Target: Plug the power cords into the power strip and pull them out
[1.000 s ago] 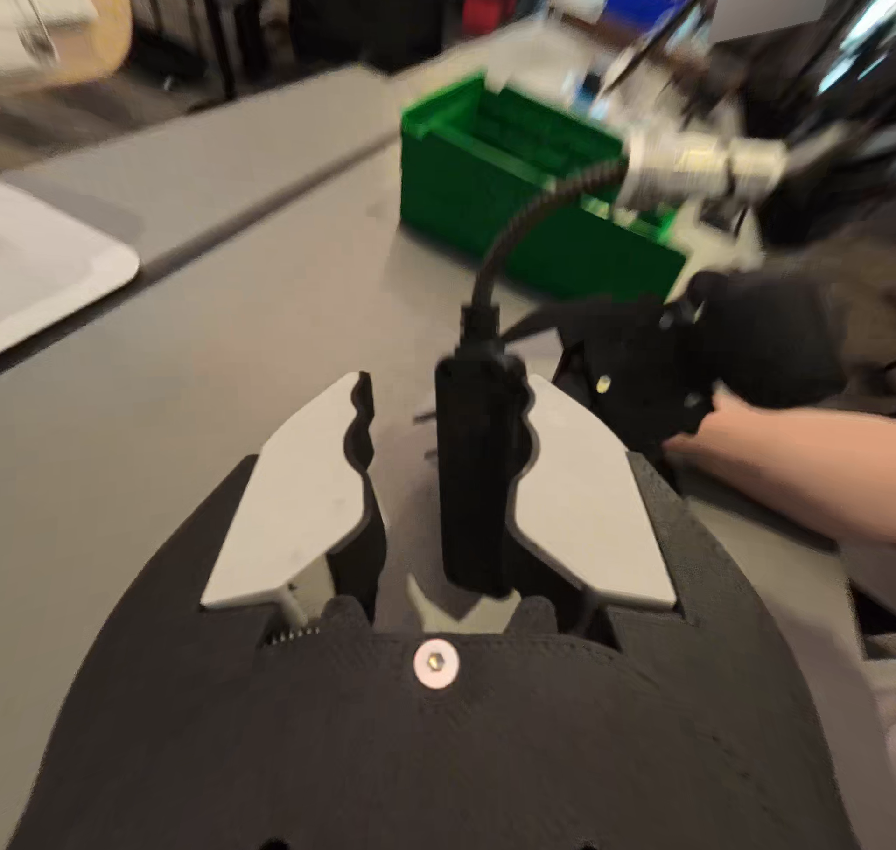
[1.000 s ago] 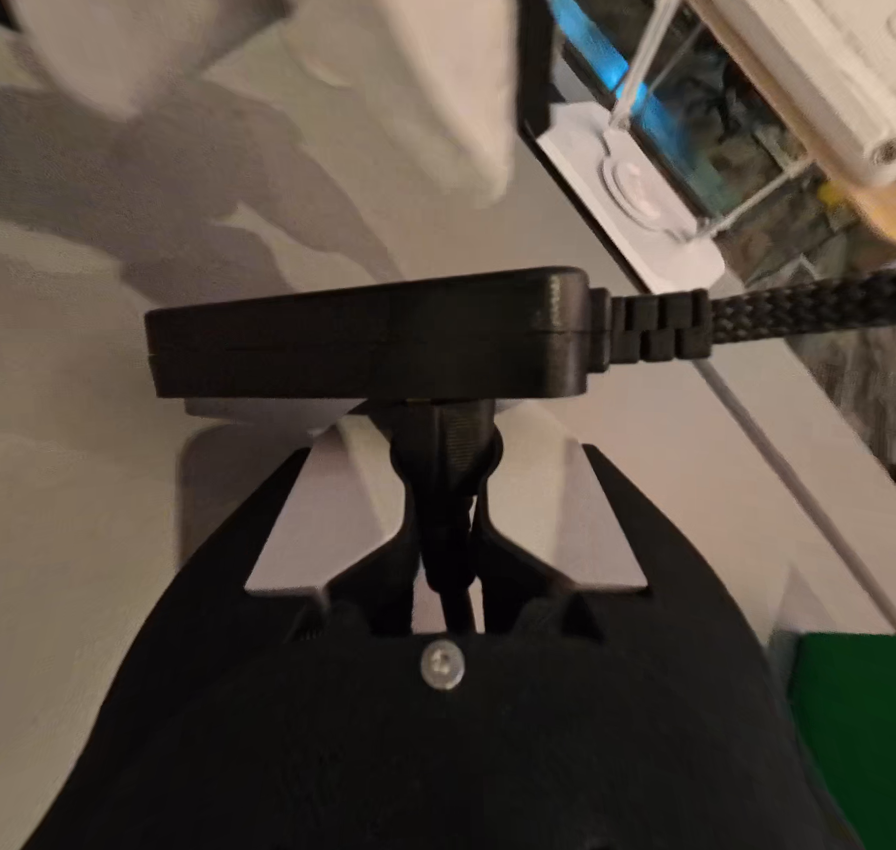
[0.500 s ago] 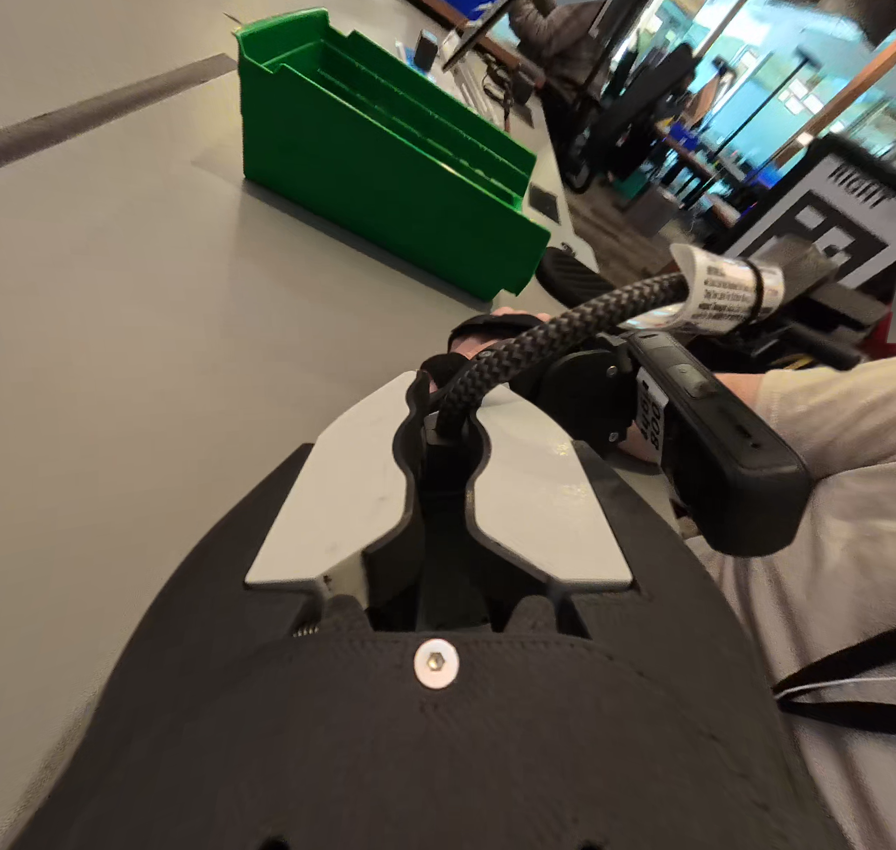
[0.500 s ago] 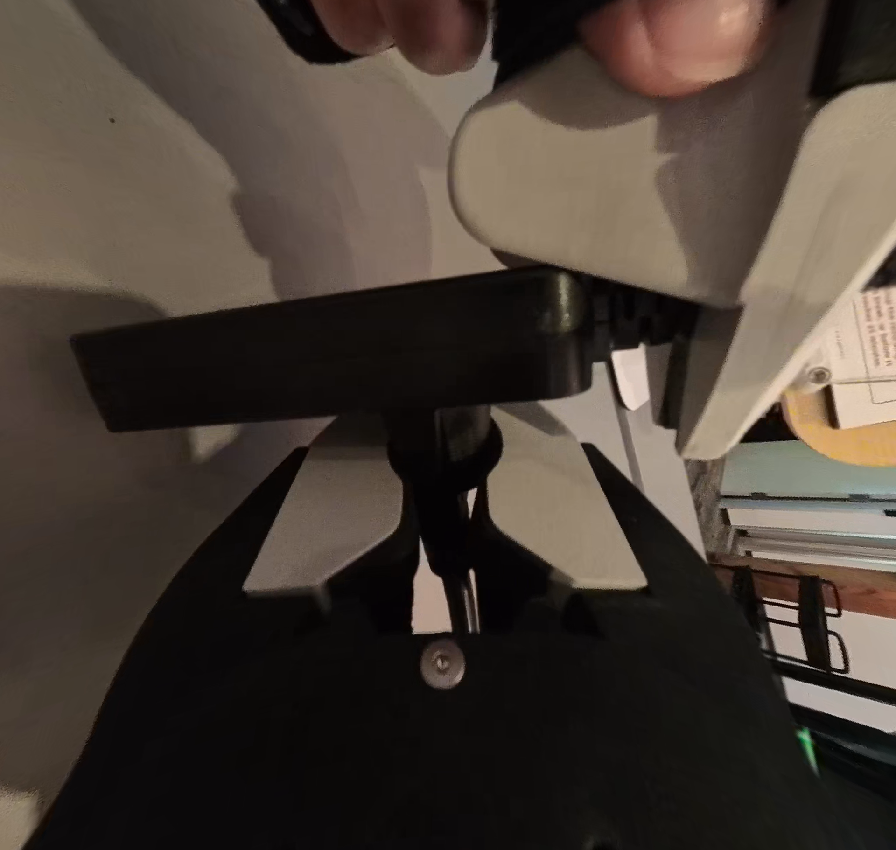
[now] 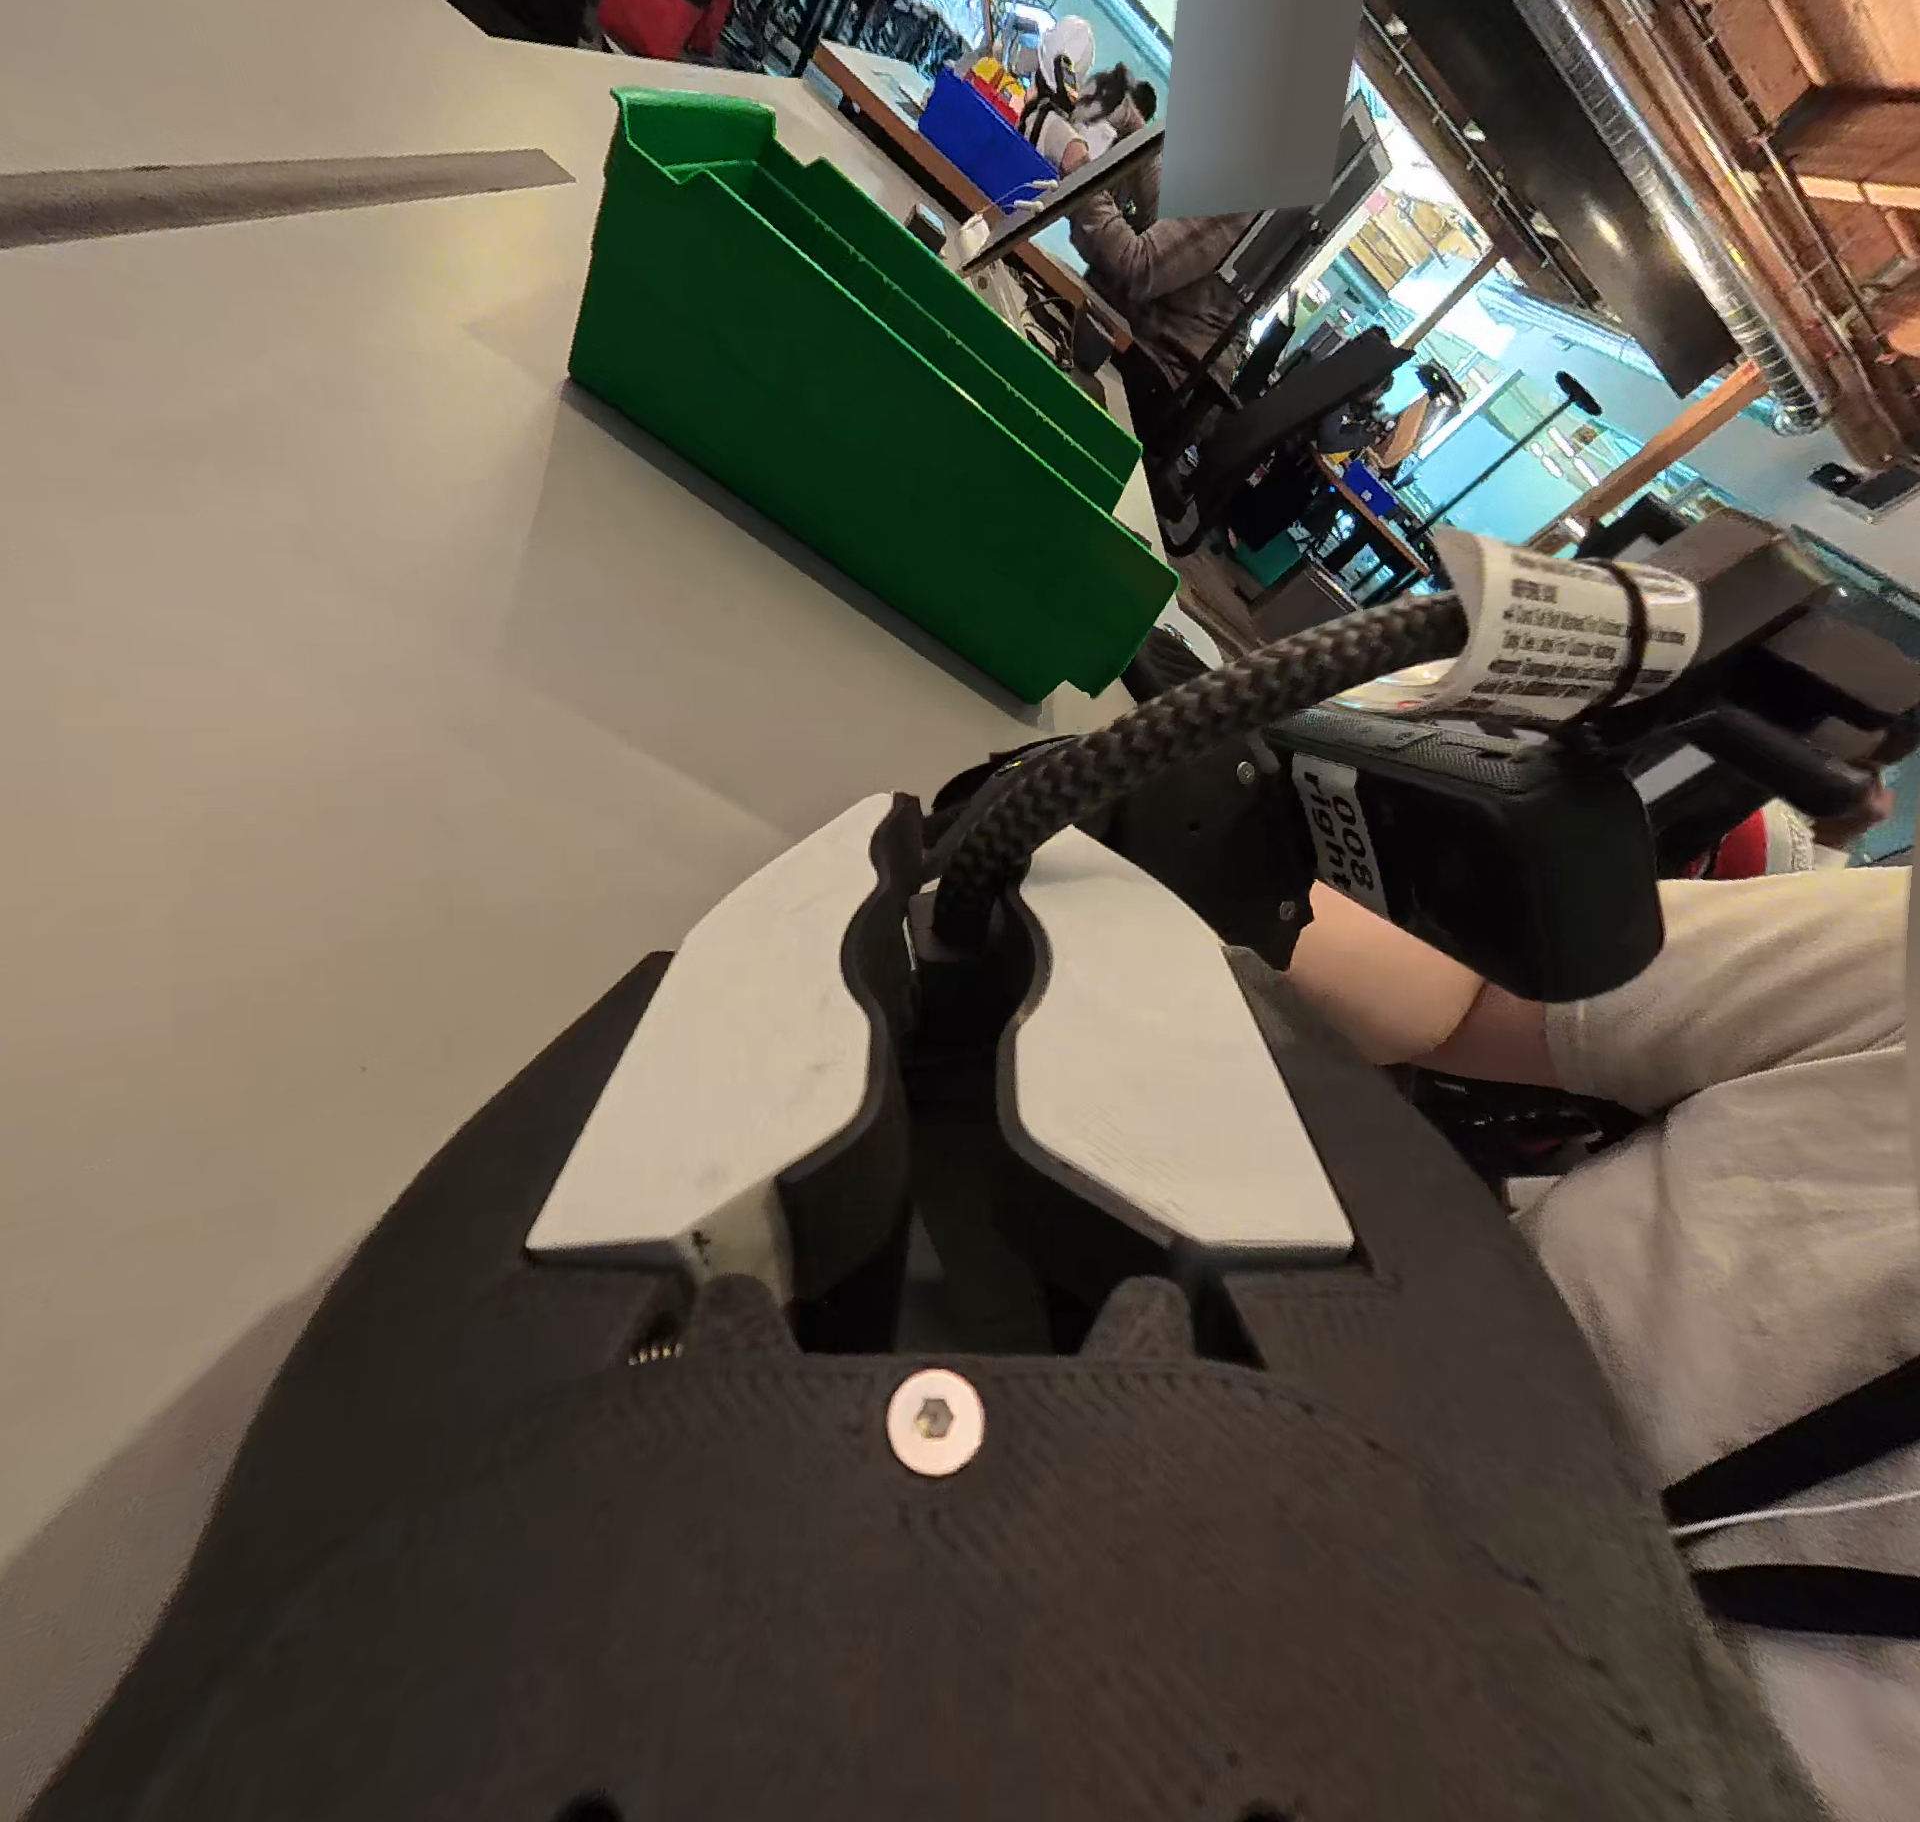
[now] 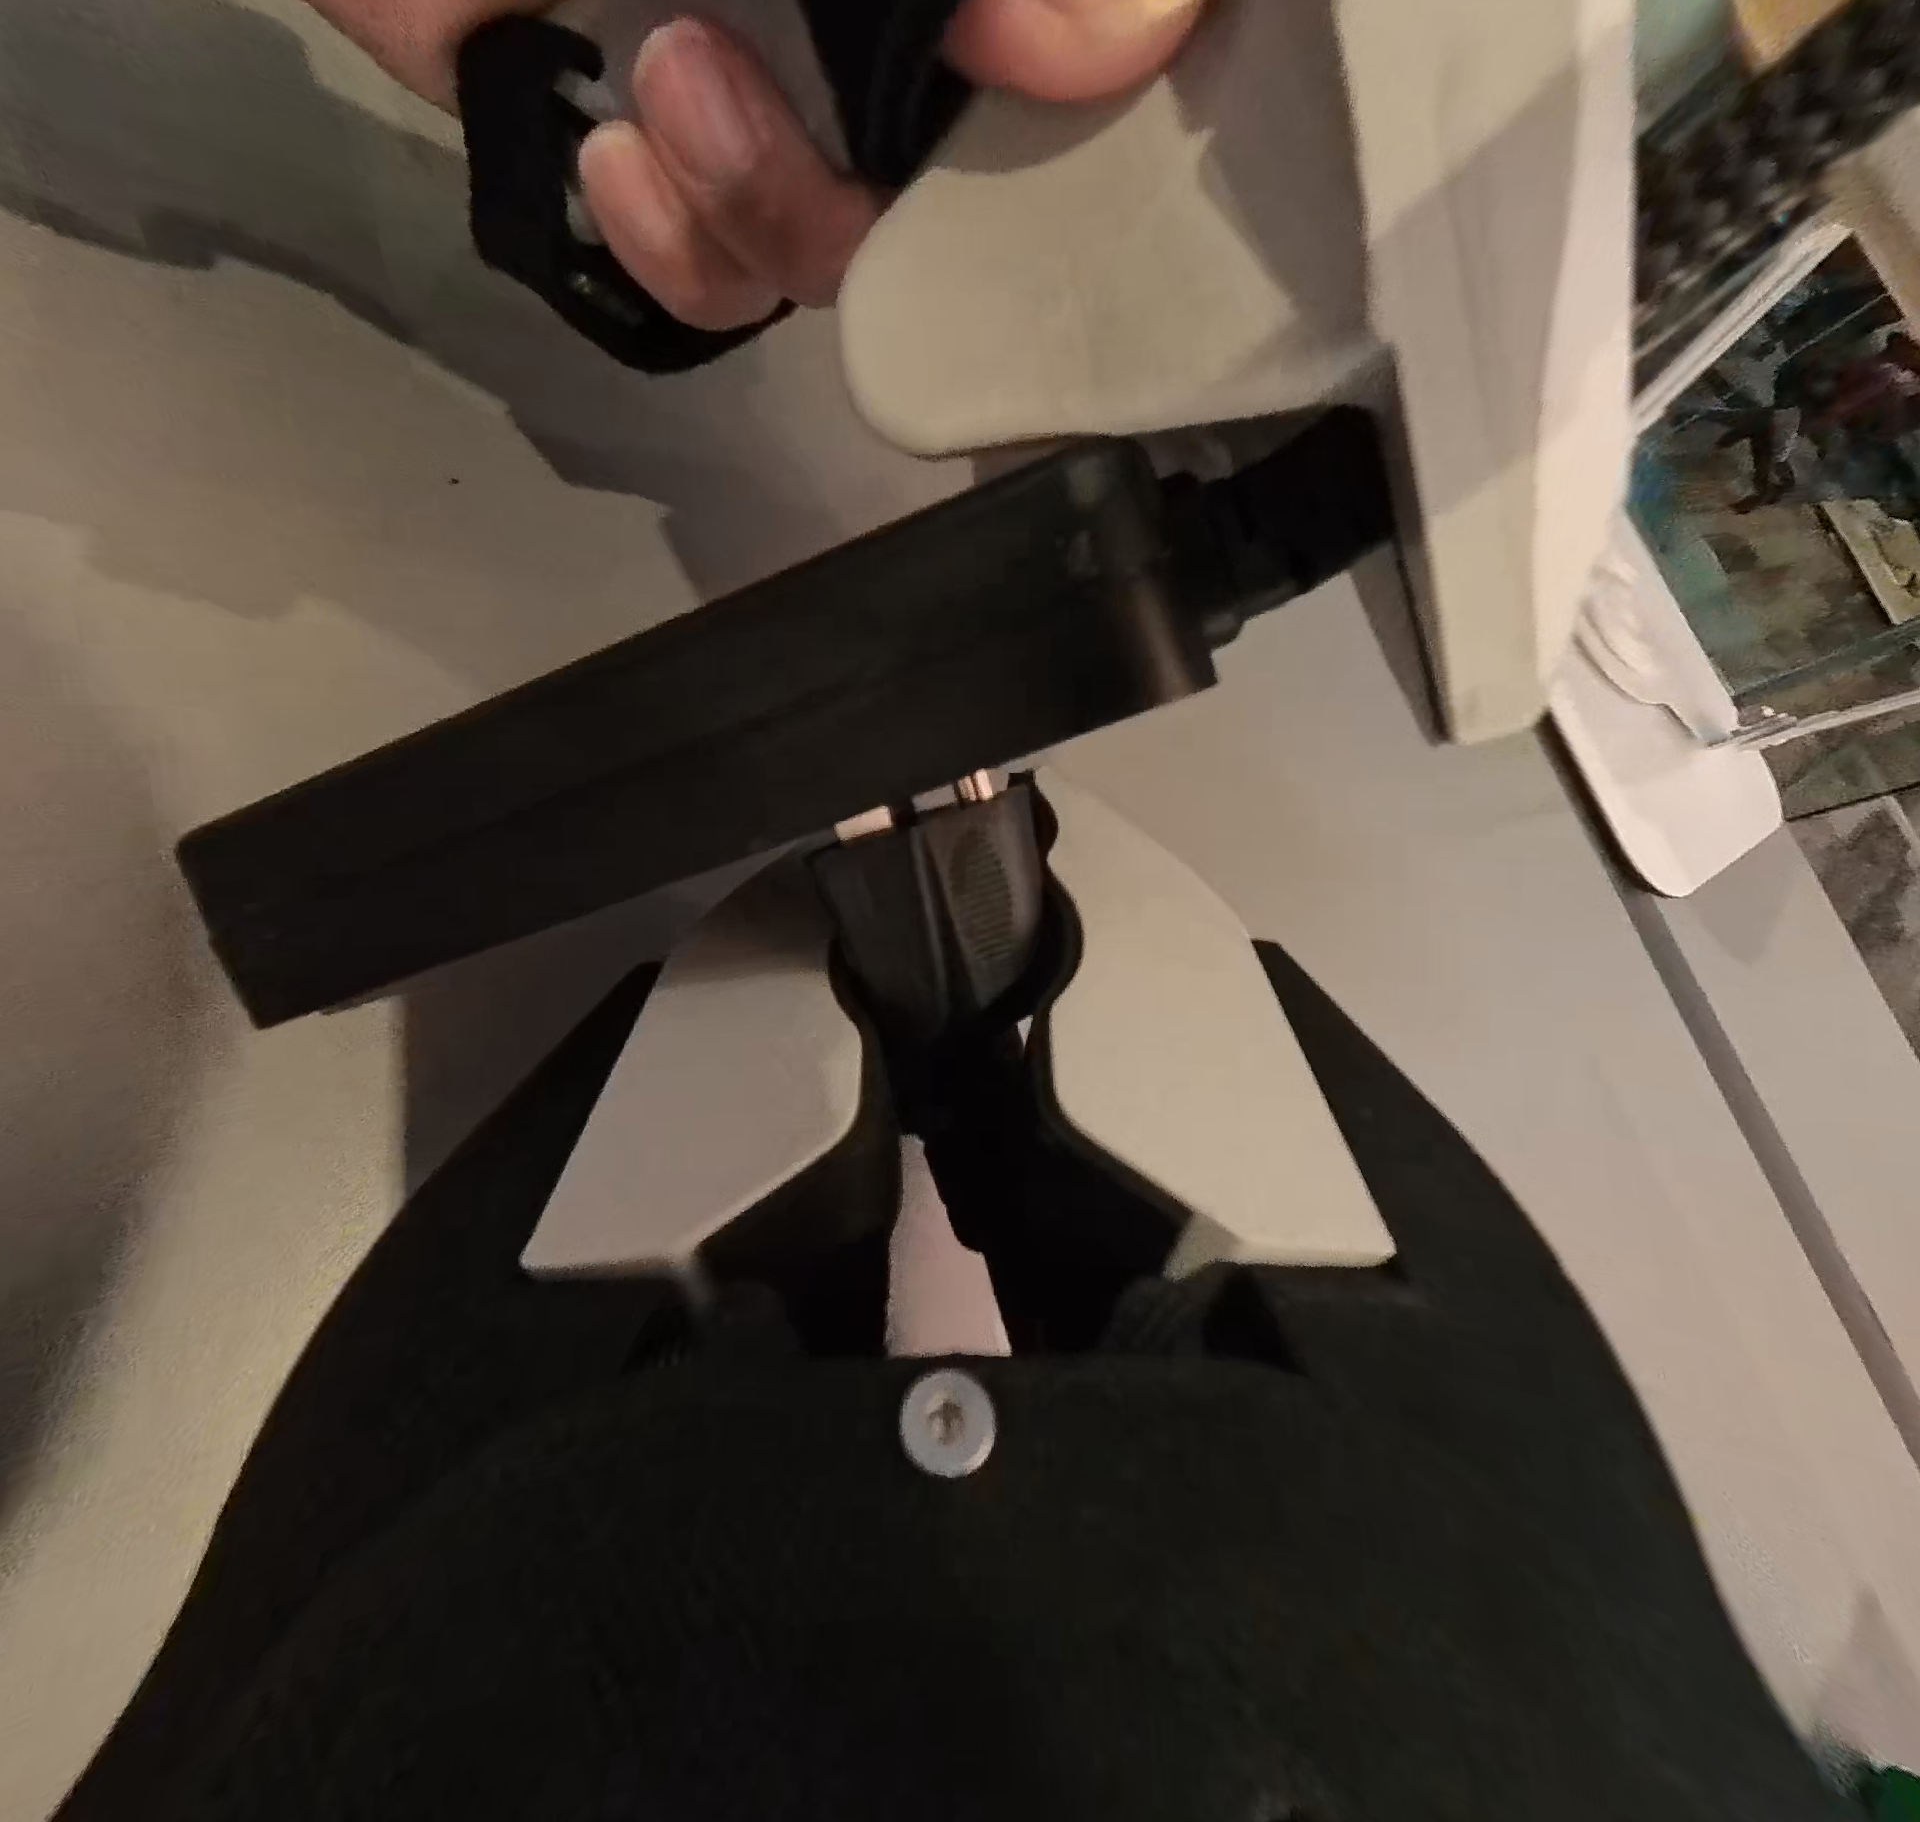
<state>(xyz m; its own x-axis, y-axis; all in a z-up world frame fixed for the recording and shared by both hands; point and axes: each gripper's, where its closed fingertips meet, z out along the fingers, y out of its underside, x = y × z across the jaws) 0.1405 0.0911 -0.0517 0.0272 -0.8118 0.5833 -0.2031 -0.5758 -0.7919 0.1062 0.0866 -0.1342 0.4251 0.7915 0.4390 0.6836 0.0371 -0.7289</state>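
Note:
In the right wrist view, my right gripper is shut on a black plug. The plug's metal prongs show partly out of the black power strip, which is tilted above the grey table. The left gripper's grey fingers clamp the strip's cord end, with a hand behind them. In the left wrist view, my left gripper is shut on the strip's end. Its braided cord arcs right. The right gripper's black body sits just beyond.
A green bin stands on the grey table ahead of the left gripper. A white label wraps the cord. A person sits at a far desk. A white stand sits at the table edge on the right. Some 9 cm of space lies between my two pairs of fingers.
The left gripper closed on the strip's cord end and swung round. In the right wrist view the strip has tilted, and the plug's prongs now show between the plug and the strip.

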